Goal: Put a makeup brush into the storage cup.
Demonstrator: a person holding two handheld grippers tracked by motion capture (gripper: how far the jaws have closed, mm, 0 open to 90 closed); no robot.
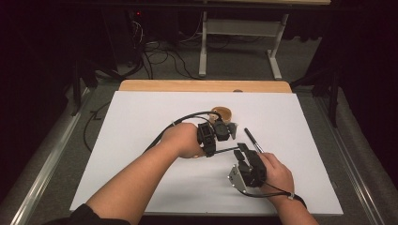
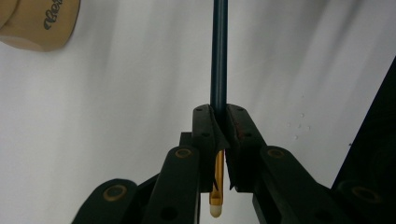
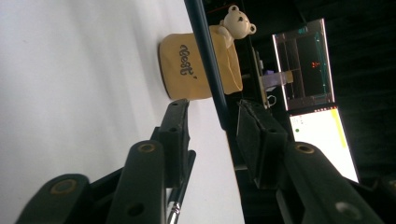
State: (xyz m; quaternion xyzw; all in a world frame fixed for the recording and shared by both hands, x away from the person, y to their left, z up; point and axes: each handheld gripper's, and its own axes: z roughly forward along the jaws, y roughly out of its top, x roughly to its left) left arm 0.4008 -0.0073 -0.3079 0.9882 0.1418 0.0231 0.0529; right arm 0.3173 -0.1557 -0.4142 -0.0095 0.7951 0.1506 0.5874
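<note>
My left gripper (image 1: 209,149) (image 2: 219,126) is shut on a slim dark pen (image 1: 225,150) (image 2: 218,56), whose gold end with a white tip pokes out behind the pads. The pen's barrel runs level to the right into my right gripper (image 1: 241,150) (image 3: 215,130). There the pen (image 3: 205,56) lies between the jaws, close against the right-hand pad, with a gap to the other pad. A tan cup with a small bear figure (image 1: 222,114) (image 3: 196,65) (image 2: 39,23) stands just beyond both grippers.
A second black pen (image 1: 252,139) lies on the white board (image 1: 141,122) right of the cup. The board covers a wooden table (image 1: 202,86). A lit screen (image 3: 322,135) stands off to the side in the right gripper view.
</note>
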